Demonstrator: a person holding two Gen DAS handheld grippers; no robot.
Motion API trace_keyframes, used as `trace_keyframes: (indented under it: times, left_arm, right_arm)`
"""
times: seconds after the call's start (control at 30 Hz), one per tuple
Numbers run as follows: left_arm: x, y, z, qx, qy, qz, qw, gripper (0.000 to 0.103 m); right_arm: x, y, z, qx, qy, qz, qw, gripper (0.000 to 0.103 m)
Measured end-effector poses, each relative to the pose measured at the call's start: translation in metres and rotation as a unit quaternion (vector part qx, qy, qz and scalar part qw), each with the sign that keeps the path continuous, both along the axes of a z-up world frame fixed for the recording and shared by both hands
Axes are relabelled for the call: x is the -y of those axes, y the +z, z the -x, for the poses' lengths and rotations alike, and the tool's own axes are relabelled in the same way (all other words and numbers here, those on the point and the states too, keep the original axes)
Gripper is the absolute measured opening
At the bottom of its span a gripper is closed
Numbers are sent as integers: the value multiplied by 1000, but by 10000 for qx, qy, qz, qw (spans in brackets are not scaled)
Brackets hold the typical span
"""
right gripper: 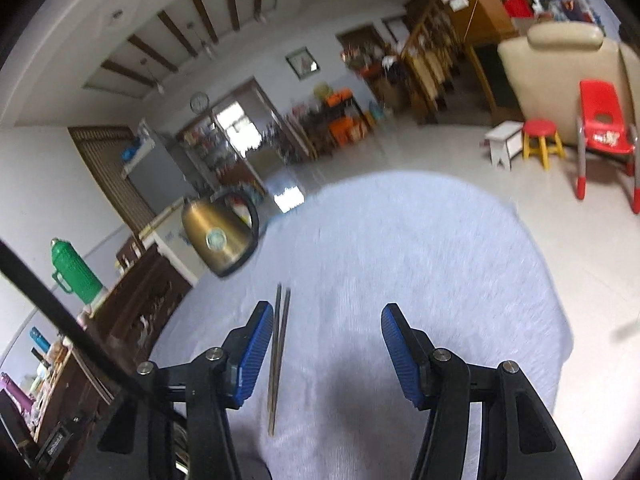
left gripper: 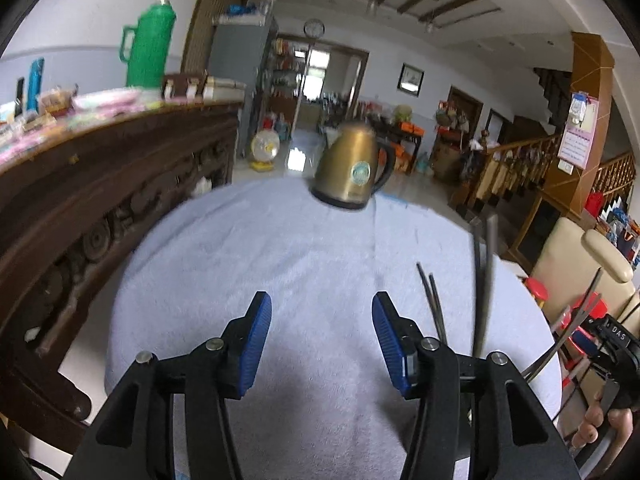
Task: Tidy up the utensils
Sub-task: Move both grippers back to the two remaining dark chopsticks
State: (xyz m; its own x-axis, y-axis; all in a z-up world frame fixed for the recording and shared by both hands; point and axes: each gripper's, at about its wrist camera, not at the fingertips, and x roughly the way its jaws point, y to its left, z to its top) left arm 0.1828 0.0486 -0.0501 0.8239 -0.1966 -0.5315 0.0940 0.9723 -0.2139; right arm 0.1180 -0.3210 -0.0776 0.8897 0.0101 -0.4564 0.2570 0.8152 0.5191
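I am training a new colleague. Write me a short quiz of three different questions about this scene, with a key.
1. True or false: the right gripper is shut on the chopsticks.
2. What stands at the far edge of the towel? A) kettle B) bowl C) plate
3. Fill in: the left gripper is ____ and holds nothing.

Key: 1 false, they lie on the towel; 2 A, the kettle; 3 open.

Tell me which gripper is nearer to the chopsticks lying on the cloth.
Right. The right gripper has the chopsticks just inside its left finger; the left gripper sits off to their left, with them outside its right finger.
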Motion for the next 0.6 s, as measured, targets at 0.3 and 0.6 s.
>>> trace_keyframes:
  times: [0.3, 0.6]
  left_arm:
    - [-2, -35, -55, -943, -420, 93, 9946, 53]
    - [9, -54, -85, -1293, -518, -76, 9902, 53]
  right_arm:
    - [2, -25, -17, -390, 258, -179, 9987, 60]
    - [5, -38, -51, -728, 594, -460, 9945, 60]
